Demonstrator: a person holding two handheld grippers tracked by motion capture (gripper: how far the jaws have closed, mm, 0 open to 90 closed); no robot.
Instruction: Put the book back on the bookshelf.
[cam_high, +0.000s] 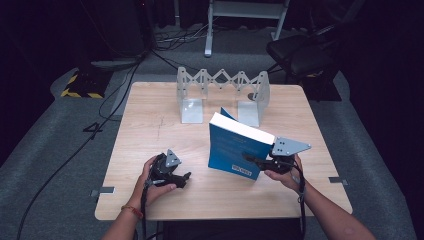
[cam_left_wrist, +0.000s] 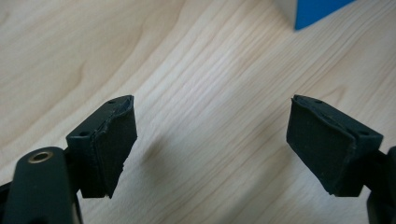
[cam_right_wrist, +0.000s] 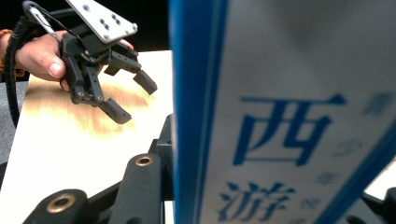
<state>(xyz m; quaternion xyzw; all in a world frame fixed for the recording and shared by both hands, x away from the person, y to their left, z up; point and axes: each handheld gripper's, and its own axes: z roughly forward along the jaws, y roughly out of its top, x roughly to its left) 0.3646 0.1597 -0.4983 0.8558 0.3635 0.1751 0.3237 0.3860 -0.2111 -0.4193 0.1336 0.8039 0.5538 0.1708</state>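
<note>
A blue book (cam_high: 235, 150) with white page edges stands tilted on the wooden table (cam_high: 145, 130), right of the middle. My right gripper (cam_high: 251, 160) is shut on its lower right part, one jaw on each cover. In the right gripper view the book's spine and cover (cam_right_wrist: 289, 112) rise between the jaws, with blue printed characters close up. My left gripper (cam_high: 185, 178) rests low on the table to the book's left, open and holding nothing. The left gripper view has its pads (cam_left_wrist: 114, 140) wide apart over bare wood, with a corner of the book (cam_left_wrist: 317, 11) at the top right.
An expandable metal book rack (cam_high: 222, 92) stands open at the table's far middle, just behind the book. A dark chair (cam_high: 300, 50) and cables (cam_high: 125, 80) lie on the floor beyond the table.
</note>
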